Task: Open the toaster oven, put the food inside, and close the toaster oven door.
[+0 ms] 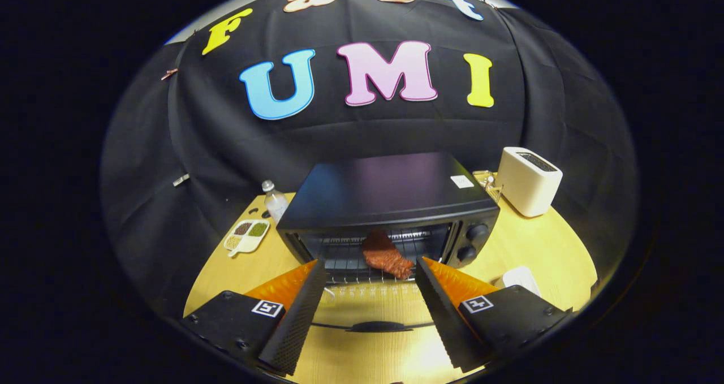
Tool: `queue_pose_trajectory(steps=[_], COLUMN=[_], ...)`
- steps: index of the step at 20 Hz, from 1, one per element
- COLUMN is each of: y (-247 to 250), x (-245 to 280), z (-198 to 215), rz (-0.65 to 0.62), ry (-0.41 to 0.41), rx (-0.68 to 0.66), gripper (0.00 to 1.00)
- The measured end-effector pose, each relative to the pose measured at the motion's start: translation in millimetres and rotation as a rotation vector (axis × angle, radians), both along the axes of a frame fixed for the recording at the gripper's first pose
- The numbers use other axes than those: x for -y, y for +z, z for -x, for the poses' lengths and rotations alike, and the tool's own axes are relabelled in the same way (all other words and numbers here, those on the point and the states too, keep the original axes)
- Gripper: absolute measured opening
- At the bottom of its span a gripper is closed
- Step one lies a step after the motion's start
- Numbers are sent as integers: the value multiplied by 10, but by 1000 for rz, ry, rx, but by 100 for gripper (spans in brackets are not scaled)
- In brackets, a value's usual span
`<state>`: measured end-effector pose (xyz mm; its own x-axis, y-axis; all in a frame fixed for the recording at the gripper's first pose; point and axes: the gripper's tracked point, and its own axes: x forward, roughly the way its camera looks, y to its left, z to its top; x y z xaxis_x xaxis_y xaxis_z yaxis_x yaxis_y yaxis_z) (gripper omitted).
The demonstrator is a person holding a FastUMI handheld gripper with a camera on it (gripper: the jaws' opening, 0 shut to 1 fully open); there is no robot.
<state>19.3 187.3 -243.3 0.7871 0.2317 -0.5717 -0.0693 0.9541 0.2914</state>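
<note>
A black toaster oven stands on the wooden table with its glass door folded down flat toward me, the door handle lying between my fingers. A reddish-brown piece of food rests on the wire rack inside the oven, just beyond my fingertips. My gripper is open above the lowered door, and nothing is held between its fingers.
A white toaster stands right of the oven. Left of the oven are a clear bottle and a white divided dish with grains. A small white object lies by my right finger. Two knobs sit on the oven's right front.
</note>
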Motion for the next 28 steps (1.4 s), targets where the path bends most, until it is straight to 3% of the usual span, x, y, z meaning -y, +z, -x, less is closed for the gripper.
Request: queue_pose_trajectory(steps=[13,20,28], y=[-1243,-1727,-1748], x=[-270,-311,-266], z=[852,913,803], rz=[108,159,142], ry=[97,98,54], rx=[-324,-418,-418], gripper=[98,99,99])
